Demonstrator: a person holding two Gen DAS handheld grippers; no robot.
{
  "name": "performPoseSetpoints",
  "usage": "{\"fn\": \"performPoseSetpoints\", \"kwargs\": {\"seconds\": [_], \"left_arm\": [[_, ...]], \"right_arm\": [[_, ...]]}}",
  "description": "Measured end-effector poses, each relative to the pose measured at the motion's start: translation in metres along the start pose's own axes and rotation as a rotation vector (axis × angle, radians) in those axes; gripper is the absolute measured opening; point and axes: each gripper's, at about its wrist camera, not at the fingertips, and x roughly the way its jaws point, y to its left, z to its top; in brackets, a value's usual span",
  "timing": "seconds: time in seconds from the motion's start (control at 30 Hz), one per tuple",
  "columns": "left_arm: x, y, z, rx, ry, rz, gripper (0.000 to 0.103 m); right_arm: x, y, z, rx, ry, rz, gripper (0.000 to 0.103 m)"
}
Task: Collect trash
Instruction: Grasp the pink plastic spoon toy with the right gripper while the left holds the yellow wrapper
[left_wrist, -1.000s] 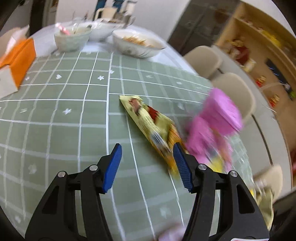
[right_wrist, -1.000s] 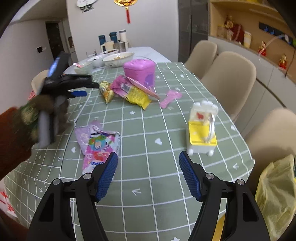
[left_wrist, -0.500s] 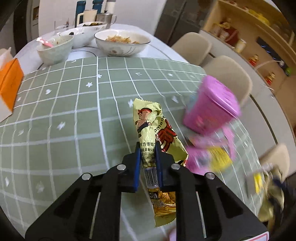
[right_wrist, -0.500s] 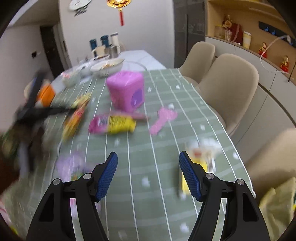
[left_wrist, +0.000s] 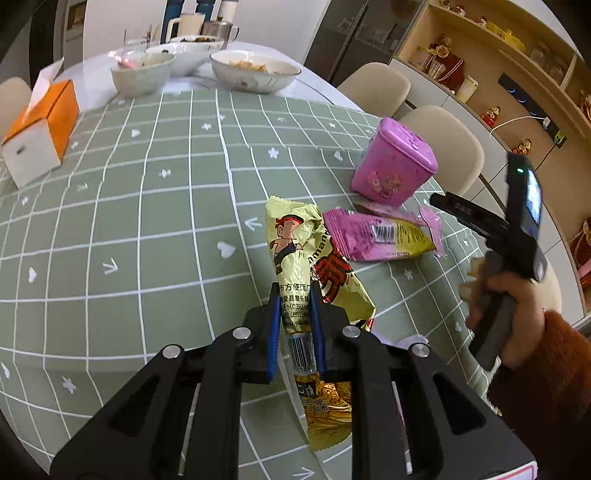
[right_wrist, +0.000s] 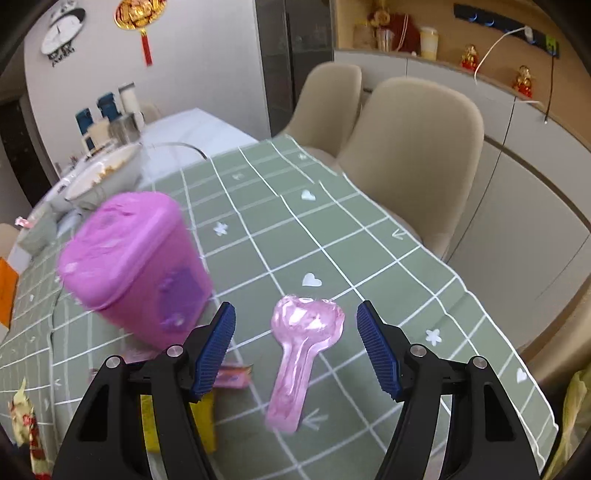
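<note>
My left gripper (left_wrist: 295, 325) is shut on a yellow snack wrapper (left_wrist: 306, 254) with a cartoon figure, which hangs over the green checked tablecloth (left_wrist: 147, 221). A pink and yellow wrapper (left_wrist: 380, 236) lies just beyond it, near a pink plastic tub (left_wrist: 393, 166). In the right wrist view my right gripper (right_wrist: 295, 347) stands open above a pink spoon-shaped piece (right_wrist: 299, 347), which lies between the fingers without touching them. The pink tub (right_wrist: 136, 266) is to its left. The right gripper (left_wrist: 469, 218), held by a hand in a rust sleeve, shows at the left wrist view's right side.
An orange tissue box (left_wrist: 40, 129) and several bowls (left_wrist: 255, 74) sit at the table's far end. Beige chairs (right_wrist: 413, 166) line the right edge. A yellow plastic bag (right_wrist: 576, 424) hangs off the table's near right corner. Shelves with ornaments run along the right wall.
My left gripper shut on the yellow wrapper and lifted it off the cloth. My right gripper swept forward across the table, from near the yellow toy to above the pink spoon-shaped piece.
</note>
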Motion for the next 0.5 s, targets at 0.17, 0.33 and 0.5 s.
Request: {"fn": "performPoseSetpoints", "kwargs": {"seconds": [0.17, 0.33, 0.5], "left_arm": [[0.006, 0.002, -0.003, -0.016, 0.016, -0.015, 0.014], [0.003, -0.005, -0.004, 0.002, 0.013, -0.003, 0.014], [-0.009, -0.016, -0.002, 0.026, -0.009, 0.0, 0.014]], "right_arm": [[0.027, -0.007, -0.001, -0.02, 0.082, -0.018, 0.065], [0.019, -0.006, -0.009, -0.103, 0.085, 0.035, 0.045], [-0.033, -0.01, -0.016, -0.096, 0.025, 0.132, 0.045]]}}
